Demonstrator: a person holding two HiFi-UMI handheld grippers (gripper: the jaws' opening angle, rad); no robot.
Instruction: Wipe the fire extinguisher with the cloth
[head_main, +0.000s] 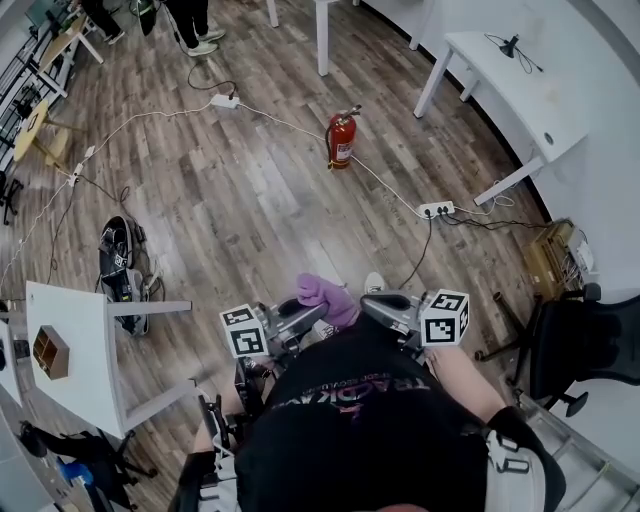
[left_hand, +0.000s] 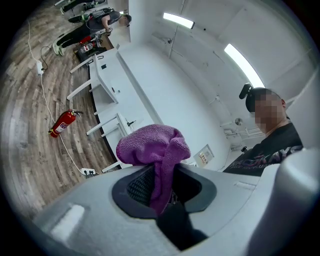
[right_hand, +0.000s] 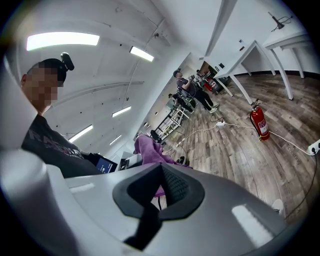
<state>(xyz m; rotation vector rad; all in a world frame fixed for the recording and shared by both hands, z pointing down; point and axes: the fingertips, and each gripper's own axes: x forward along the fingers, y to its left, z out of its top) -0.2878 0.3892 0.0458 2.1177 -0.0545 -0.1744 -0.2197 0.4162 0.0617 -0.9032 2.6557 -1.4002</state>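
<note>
The red fire extinguisher (head_main: 341, 139) stands upright on the wooden floor, well ahead of both grippers; it also shows far off in the left gripper view (left_hand: 64, 122) and the right gripper view (right_hand: 259, 123). A purple cloth (head_main: 325, 298) is bunched in my left gripper (head_main: 308, 316), whose jaws are shut on it; in the left gripper view the cloth (left_hand: 152, 147) bulges above the gripper (left_hand: 160, 187). My right gripper (head_main: 373, 304) hangs close beside it, shut with nothing in it (right_hand: 161, 185). The cloth (right_hand: 148, 150) shows just behind its jaws.
Cables and power strips (head_main: 436, 209) (head_main: 225, 101) lie across the floor near the extinguisher. White tables stand at the back right (head_main: 520, 90) and near left (head_main: 75, 360). A black office chair (head_main: 580, 345) and a cardboard box (head_main: 553, 258) are at the right. People stand far back.
</note>
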